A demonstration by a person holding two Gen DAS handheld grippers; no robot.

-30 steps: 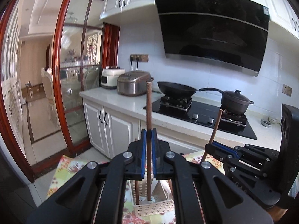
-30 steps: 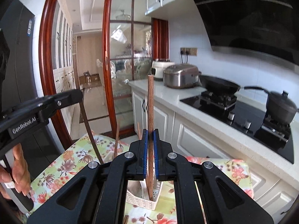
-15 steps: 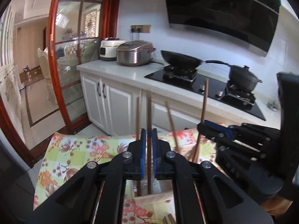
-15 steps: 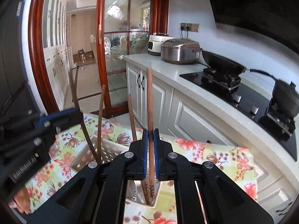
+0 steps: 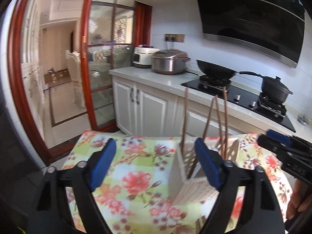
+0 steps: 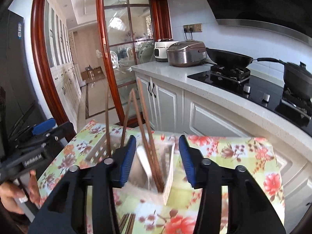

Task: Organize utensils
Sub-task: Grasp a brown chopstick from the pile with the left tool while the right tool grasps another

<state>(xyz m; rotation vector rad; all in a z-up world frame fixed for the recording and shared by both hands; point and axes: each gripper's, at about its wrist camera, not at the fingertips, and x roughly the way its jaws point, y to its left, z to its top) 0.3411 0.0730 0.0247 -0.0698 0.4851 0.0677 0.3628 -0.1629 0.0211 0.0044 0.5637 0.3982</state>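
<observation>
A white slotted utensil holder (image 5: 192,177) stands on the flowered tablecloth (image 5: 124,161); it also shows in the right wrist view (image 6: 167,177). Several brown wooden chopsticks (image 5: 216,120) stand upright in it, leaning apart, and they show in the right wrist view (image 6: 145,128) too. My left gripper (image 5: 154,161) is open and empty, just left of the holder. My right gripper (image 6: 157,159) is open and empty, straddling the holder from above. More chopsticks (image 6: 126,222) lie on the cloth under the right gripper.
White kitchen cabinets (image 5: 148,107) and a countertop with rice cookers (image 5: 169,62), a wok (image 5: 214,70) and a pot (image 5: 275,89) on the hob stand behind the table. A red-framed glass door (image 5: 97,78) is at the left.
Both grippers opened and let go of their chopsticks, which now stand in the holder. Both grippers drew back, the left one shifting left.
</observation>
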